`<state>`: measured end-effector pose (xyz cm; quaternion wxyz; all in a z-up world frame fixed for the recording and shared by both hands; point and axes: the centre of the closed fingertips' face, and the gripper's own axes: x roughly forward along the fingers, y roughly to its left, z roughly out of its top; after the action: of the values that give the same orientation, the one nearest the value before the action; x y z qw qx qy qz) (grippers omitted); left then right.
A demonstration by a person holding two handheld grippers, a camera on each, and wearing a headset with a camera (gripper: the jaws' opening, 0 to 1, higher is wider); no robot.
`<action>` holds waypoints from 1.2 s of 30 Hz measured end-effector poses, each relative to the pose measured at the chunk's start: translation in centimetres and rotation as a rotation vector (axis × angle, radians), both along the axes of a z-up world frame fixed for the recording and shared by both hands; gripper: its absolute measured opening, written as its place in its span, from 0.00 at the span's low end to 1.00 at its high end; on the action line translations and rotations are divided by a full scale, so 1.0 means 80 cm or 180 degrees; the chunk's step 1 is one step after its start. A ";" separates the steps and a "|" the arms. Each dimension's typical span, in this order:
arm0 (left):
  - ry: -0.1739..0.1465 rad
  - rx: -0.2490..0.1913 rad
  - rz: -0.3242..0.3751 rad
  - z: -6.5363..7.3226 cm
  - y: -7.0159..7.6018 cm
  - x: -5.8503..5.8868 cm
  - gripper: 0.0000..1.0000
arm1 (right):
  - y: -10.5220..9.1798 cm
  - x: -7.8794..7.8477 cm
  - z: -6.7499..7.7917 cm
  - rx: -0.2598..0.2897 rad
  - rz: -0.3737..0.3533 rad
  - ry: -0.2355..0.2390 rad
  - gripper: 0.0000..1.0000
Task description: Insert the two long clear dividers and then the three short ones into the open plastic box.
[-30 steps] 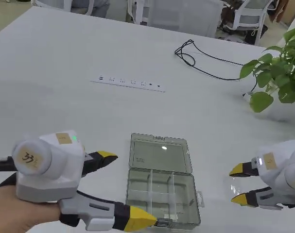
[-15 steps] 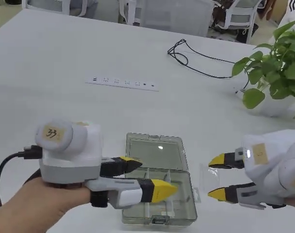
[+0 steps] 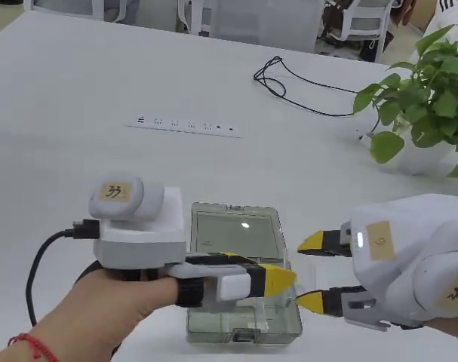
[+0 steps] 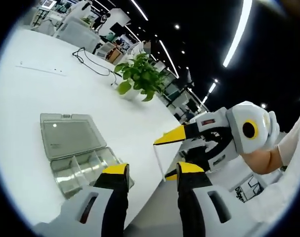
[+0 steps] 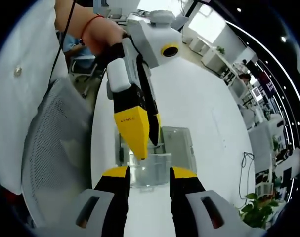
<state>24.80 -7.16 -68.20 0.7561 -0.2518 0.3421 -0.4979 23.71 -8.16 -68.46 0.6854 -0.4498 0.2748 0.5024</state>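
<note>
Broad white tabletop (image 3: 78, 68) in a large open-plan office, with long strip lights (image 4: 241, 29) overhead and several office chairs (image 3: 364, 26) along the far edge. Counted on the surface: one flat white power strip (image 3: 187, 126) far left of centre; one looped black cable (image 3: 289, 79) further back; one leafy green plant in a white pot (image 3: 417, 105) at the far right; one clear rectangular plastic box (image 3: 232, 234) at the near edge, lid lying open on the far side, clear partitions standing in the base, their number not readable. Two white grippers with yellow-tipped jaws. Left gripper (image 3: 272, 273): hovers over the box base, jaws moderately apart, grips nothing. Right gripper (image 3: 311, 271): hangs just right of the box, jaws parted, pinches one clear plastic divider (image 5: 150, 170) end to end between the tips.
</note>
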 end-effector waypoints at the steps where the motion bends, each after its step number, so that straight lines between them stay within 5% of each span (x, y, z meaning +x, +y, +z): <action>1: 0.0025 -0.0006 -0.0014 -0.001 -0.003 -0.002 0.33 | 0.002 -0.001 0.001 -0.0005 0.0005 -0.0014 0.32; 19: 0.0180 -0.0150 -0.0143 0.003 -0.016 -0.017 0.01 | 0.014 -0.006 0.011 -0.0024 0.0033 -0.0074 0.32; 36: 0.0281 -0.0219 -0.0101 0.004 -0.016 -0.017 0.00 | 0.015 -0.005 0.011 -0.0039 0.0064 -0.0108 0.33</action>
<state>23.42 -8.40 -67.88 0.7232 -0.2939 0.3617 -0.5097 23.33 -6.98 -67.59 0.6821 -0.4651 0.2617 0.4999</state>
